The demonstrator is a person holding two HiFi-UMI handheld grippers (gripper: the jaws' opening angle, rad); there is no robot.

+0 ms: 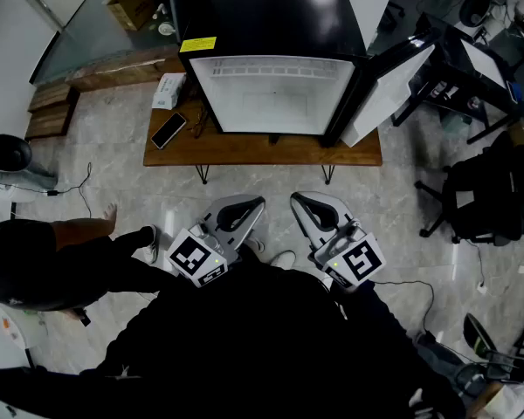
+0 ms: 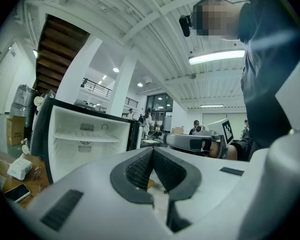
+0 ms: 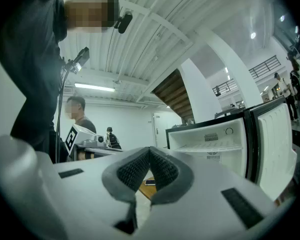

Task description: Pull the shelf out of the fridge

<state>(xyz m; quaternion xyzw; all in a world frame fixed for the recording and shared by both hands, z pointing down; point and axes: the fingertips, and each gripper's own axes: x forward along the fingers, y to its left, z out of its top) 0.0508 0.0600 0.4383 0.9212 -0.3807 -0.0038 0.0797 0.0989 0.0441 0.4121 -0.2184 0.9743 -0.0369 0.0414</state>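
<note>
Right claw [image 1: 296, 201] closed; seemingly marble floor [image 1: 393, 201]

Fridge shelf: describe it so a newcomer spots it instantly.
A black mini fridge stands on a low wooden table, door open. Inside its white cavity, the shelf is the only horizontal slab, spanning wall to wall.

Bare floor [image 1: 271, 190] before the open fridge [image 1: 275, 94]

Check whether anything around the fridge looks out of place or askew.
Nothing stands out: the fridge door stands open, the shelf sits level inside, and a phone and white box lie on the table beside it.
</note>
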